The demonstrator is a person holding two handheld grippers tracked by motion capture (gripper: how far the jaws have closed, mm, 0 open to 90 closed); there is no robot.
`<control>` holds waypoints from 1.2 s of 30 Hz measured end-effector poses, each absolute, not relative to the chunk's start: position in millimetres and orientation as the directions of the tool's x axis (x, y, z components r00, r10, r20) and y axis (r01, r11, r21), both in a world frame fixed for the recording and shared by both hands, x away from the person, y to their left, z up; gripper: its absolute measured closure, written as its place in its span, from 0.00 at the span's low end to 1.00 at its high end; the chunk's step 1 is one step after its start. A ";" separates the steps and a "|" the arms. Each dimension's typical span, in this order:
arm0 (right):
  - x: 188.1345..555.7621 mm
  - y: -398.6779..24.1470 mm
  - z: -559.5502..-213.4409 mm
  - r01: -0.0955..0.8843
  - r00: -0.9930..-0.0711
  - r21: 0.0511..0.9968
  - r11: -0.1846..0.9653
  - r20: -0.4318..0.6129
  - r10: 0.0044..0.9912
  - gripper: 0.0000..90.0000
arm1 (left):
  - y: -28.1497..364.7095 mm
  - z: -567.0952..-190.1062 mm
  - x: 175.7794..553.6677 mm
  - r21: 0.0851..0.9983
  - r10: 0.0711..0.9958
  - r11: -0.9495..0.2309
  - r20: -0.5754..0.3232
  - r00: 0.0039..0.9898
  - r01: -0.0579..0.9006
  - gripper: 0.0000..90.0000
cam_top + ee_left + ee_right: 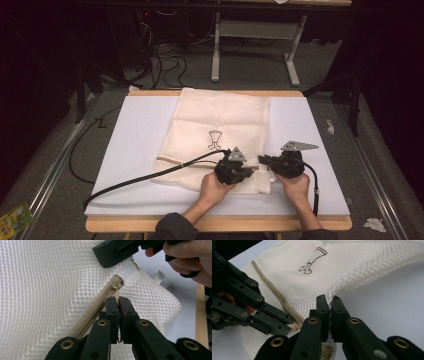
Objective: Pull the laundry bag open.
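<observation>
A cream mesh bag (220, 125) with a small dark printed figure (313, 260) lies flat on the white mat (140, 150). A tan zipper (95, 312) runs along its near end. My left gripper (118, 301) is shut on the zipper pull (116, 293), close to the slider at the zipper's end by a white tab (128, 271). My right gripper (329, 301) is shut on the bag's seamed edge (332, 291) next to that end. In the high view the left gripper (251, 171) and the right gripper (262, 160) point at each other, tips almost touching.
The mat covers a wooden table (215, 223). The left gripper's black cable (145, 177) trails left across the mat. Behind the table stand a desk frame (216, 50) and floor cables (165, 60). Paper scraps (374, 224) lie on the floor at the right.
</observation>
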State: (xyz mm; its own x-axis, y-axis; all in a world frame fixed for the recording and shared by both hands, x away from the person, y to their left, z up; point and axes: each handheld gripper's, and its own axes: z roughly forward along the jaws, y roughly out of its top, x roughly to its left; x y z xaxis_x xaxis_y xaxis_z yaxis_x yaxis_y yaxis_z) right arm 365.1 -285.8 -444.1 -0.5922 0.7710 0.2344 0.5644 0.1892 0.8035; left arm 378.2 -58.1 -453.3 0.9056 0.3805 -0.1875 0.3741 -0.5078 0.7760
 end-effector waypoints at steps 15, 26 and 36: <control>366.0 -294.6 -446.1 0.574 -0.573 0.801 0.168 0.247 0.782 0.97 | -40.5 -451.5 380.3 0.777 0.412 -0.495 -0.184 0.892 0.389 0.97; 366.5 -293.8 -447.0 0.575 -0.569 0.798 0.180 0.232 0.789 0.97 | -33.2 -450.7 381.3 0.775 0.420 -0.490 -0.191 0.887 0.398 0.97; 366.8 -293.8 -447.8 0.580 -0.567 0.793 0.183 0.233 0.790 0.97 | -27.3 -448.9 380.4 0.780 0.424 -0.484 -0.187 0.886 0.396 0.97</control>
